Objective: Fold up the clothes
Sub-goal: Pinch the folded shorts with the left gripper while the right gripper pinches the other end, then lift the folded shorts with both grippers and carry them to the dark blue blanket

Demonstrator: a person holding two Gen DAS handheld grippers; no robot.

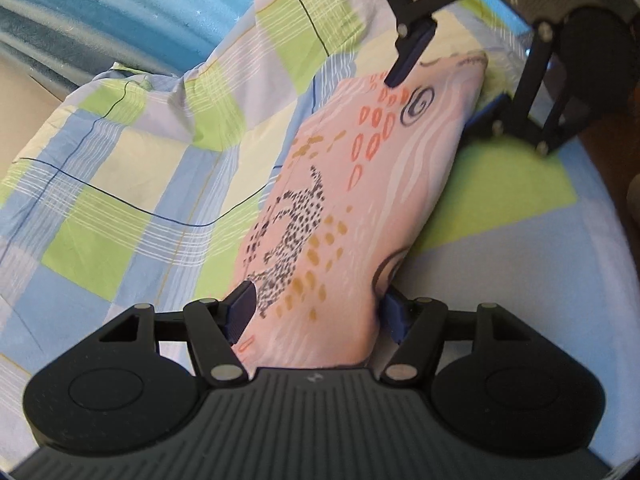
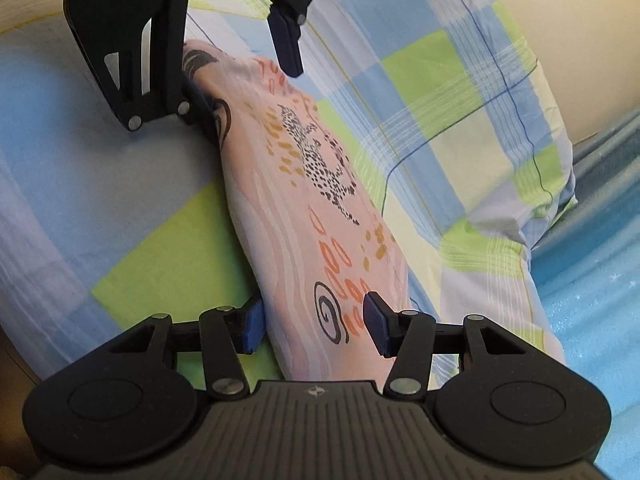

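A folded pink garment (image 1: 352,184) with a spotted leopard print and orange marks lies on the checked bed cover (image 1: 120,200). My left gripper (image 1: 316,312) is open and straddles the garment's near end, one blue finger on each side of the fold. My right gripper (image 2: 316,326) is open in the same way around the opposite end, beside a black spiral mark. Each gripper shows in the other's view: the right gripper (image 1: 444,84) at the garment's far end, the left gripper (image 2: 244,80) likewise. The same garment (image 2: 304,208) stretches between them.
A pillow (image 2: 520,128) in the same green, blue and cream check lies beside the garment. Past the bed cover's edge there is a blue surface (image 2: 592,280) with small stars. A cream wall (image 2: 580,40) rises behind the pillow.
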